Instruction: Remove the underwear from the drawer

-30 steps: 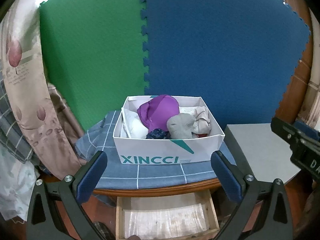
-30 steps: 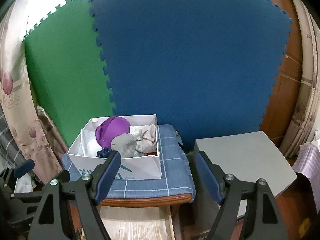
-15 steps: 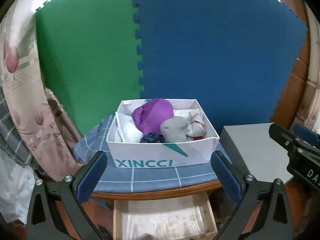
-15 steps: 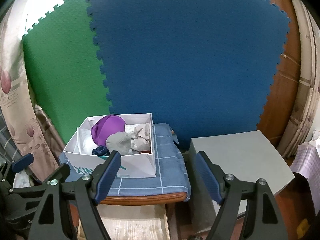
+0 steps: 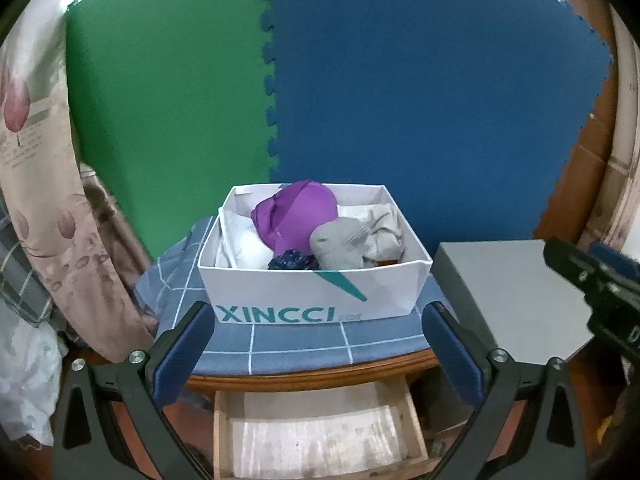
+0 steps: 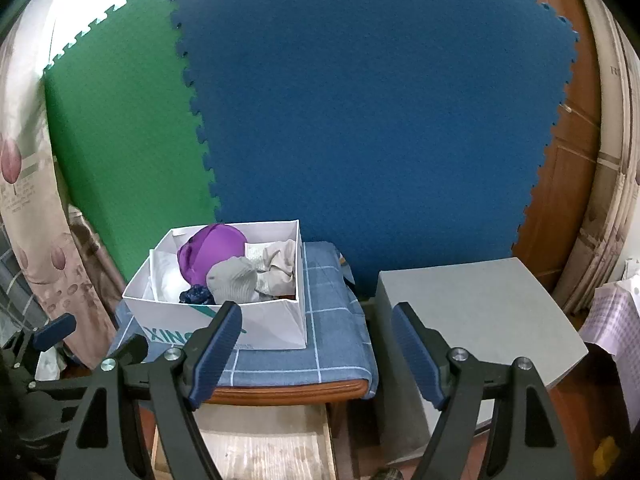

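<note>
Both grippers are wide open and hold nothing. Left gripper (image 5: 316, 344) hangs in front of the white box (image 5: 312, 296), and right gripper (image 6: 316, 344) hangs a bit to the side, near the grey block (image 6: 476, 312). That box sits on a blue checked cloth (image 5: 296, 346) on the wooden counter (image 5: 312, 376). Underwear is piled inside the box: a purple piece (image 5: 296, 216), a grey piece (image 5: 340, 242), a beige piece (image 5: 386, 226) and something white (image 5: 246, 246). Under the counter, the drawer (image 5: 316, 438) is pulled out, and only a pale liner shows in it.
</note>
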`<state>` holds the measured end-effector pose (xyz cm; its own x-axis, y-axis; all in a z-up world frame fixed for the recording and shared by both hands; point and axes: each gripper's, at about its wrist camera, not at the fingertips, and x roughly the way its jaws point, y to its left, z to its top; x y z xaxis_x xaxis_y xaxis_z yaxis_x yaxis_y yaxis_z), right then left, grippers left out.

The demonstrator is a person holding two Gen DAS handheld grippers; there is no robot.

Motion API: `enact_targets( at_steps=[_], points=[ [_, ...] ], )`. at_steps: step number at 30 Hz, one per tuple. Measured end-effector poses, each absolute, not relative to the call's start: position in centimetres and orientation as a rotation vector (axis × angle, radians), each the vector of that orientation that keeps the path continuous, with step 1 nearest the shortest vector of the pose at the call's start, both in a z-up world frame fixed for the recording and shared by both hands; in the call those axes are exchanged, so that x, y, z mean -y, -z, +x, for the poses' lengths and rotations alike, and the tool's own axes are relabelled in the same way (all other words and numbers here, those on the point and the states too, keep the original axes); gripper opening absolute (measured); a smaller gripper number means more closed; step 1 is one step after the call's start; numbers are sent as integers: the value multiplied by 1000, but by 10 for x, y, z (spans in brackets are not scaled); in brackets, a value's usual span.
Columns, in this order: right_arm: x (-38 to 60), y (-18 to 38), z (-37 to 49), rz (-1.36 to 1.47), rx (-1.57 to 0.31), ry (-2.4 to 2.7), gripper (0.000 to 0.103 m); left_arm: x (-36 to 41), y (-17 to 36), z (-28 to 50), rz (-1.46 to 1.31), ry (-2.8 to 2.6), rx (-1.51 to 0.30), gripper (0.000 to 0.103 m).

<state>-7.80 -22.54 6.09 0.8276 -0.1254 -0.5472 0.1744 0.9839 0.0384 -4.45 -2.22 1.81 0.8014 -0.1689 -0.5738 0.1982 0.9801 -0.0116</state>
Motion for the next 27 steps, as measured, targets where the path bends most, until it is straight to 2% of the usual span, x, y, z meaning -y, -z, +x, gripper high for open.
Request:
enact_targets(
  at_steps=[9,27],
  points=[
    [214,-52,-62,62,-607,136,79,9,-1,-42,73,163,-660,103],
    [143,-6,38,3,-743,70,79,-30,34,15,73,114,-734,103]
  ],
)
